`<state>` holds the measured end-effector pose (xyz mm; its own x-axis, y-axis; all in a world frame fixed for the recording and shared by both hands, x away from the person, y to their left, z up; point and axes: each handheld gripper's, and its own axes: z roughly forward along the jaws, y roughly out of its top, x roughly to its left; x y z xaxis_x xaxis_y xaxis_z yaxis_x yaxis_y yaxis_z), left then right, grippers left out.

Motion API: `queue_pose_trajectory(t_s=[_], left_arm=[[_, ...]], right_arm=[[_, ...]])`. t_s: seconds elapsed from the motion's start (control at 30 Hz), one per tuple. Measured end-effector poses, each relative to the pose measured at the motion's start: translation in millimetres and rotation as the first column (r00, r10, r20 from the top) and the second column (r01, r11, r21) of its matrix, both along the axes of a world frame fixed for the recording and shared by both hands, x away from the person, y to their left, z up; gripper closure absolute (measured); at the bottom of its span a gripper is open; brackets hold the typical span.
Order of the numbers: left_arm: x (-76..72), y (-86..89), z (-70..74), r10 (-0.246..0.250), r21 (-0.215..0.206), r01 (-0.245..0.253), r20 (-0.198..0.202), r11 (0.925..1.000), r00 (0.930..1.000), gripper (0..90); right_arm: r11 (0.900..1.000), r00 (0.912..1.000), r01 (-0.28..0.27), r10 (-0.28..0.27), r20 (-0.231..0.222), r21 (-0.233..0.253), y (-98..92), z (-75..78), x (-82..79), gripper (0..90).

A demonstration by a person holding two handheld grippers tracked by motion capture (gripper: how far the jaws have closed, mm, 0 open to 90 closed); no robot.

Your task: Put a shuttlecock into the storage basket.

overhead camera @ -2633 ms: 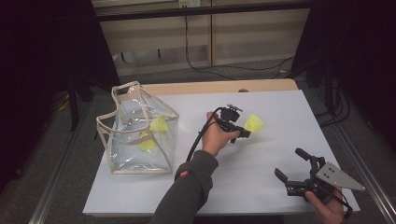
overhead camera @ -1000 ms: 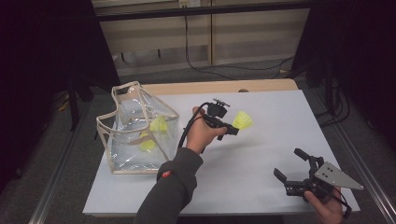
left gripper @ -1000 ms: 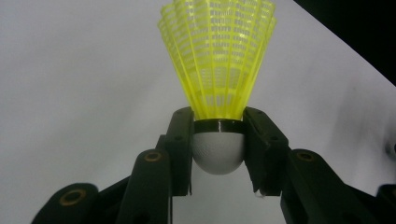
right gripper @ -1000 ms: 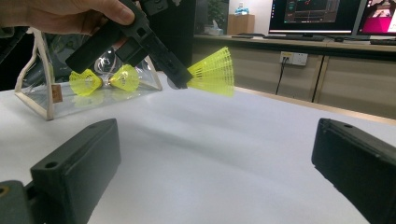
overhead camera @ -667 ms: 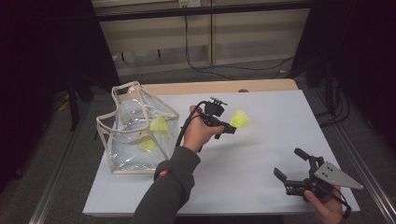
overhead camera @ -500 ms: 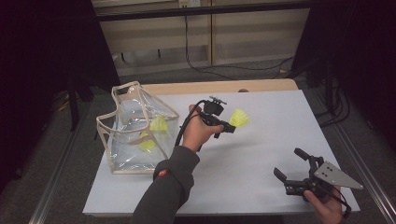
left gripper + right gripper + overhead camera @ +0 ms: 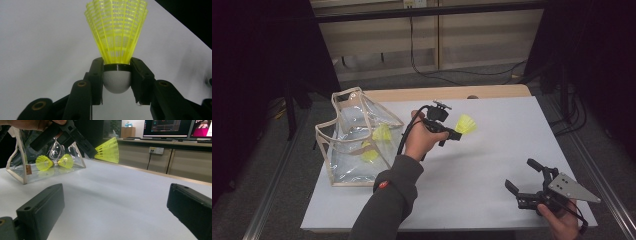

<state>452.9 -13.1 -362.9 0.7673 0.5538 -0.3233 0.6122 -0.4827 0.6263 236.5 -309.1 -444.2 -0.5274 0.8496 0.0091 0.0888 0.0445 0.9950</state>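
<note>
White table (image 7: pixel 492 165): left gripper (image 7: pixel 455 134) clamps yellow plastic shuttlecock (image 7: pixel 466 124) by its white cork, held aloft. Right gripper (image 7: pixel 526 187) rests wide open, empty. Transfer step; next, carry toward clear plastic bag (image 7: pixel 357 137).

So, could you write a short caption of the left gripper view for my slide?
Left gripper clamps a yellow shuttlecock by its white cork base above the white table.
</note>
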Motion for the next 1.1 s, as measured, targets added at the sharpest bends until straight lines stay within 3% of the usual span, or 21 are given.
queue_pose_trajectory(t_s=[1.1], left_arm=[[1.2,28.5,25.9,0.087,0.013,-0.087,-0.02,0.9962,0.996,64.9]], right_arm=[[1.0,1.0,-0.003,0.003,0.004,0.001,0.3,0.3,-0.3,1.0]])
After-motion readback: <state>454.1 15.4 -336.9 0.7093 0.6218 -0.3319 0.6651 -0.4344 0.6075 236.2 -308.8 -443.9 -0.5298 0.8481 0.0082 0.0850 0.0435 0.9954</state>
